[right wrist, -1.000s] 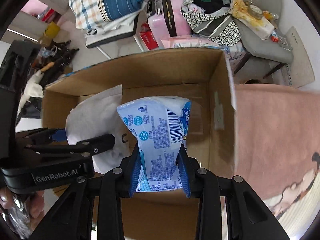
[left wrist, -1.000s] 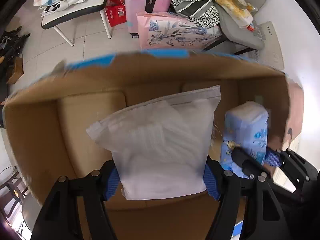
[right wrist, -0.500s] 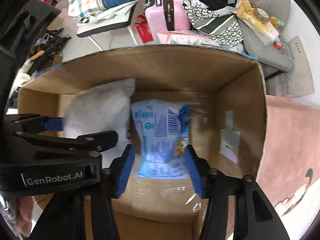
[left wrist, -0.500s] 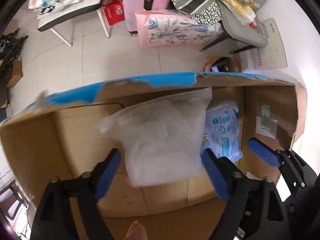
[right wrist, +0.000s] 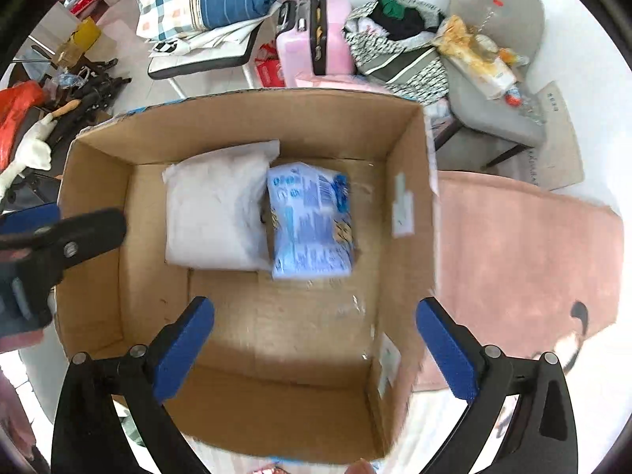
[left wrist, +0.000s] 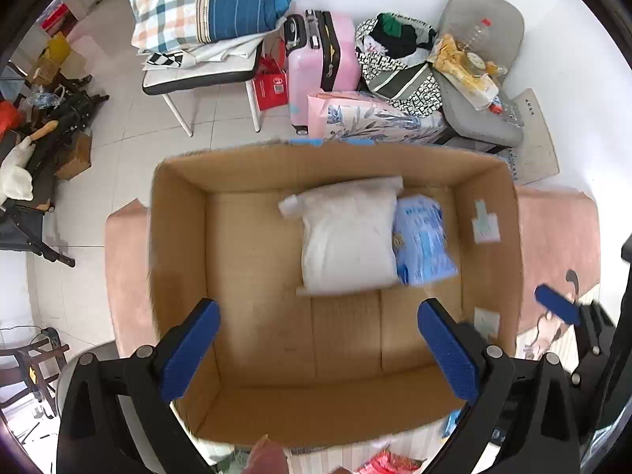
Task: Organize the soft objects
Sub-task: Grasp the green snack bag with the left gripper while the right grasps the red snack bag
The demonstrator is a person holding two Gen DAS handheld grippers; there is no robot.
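A white soft bag [left wrist: 347, 241] and a blue tissue pack [left wrist: 422, 245] lie side by side on the floor of an open cardboard box [left wrist: 177, 245]. They also show in the right wrist view, the white bag [right wrist: 215, 213] left of the blue pack [right wrist: 310, 221], inside the box [right wrist: 94, 237]. My left gripper [left wrist: 320, 351] is open and empty above the box's near part. My right gripper [right wrist: 316, 349] is open and empty above the box's near part too.
The box stands on a pink rug [right wrist: 525, 245]. Beyond it are a pink suitcase [left wrist: 322, 59], a chair with plaid bedding [left wrist: 205, 31], a grey chair with clutter [left wrist: 474, 79] and a floral bag [left wrist: 371, 118]. A red packet [left wrist: 389, 464] lies near the box's near edge.
Both grippers let go of their loads and opened wide. The white bag and blue pack now rest in the box, and both grippers have pulled up and back.
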